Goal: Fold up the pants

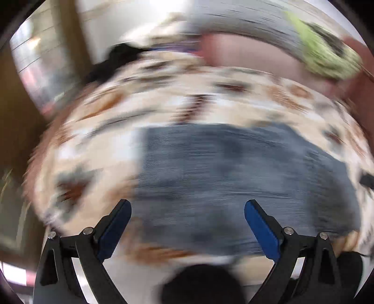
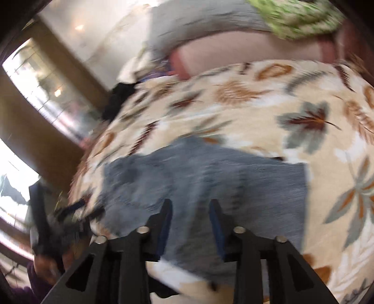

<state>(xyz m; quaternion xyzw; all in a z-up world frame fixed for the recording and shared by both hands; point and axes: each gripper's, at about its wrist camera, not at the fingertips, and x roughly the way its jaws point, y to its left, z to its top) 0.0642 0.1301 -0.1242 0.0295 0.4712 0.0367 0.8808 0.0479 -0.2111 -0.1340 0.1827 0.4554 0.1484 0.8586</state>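
While the folded pants lie on a leaf-print blanket, both the left gripper and right gripper hang above them, fingers parted and empty.

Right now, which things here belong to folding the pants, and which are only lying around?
For the job:
- blue-grey pants, lying on the leaf-print bedspread
- left gripper, open
- right gripper, open over the pants

Lying about:
- green patterned cloth
- grey cloth
- black item, too blurred to name
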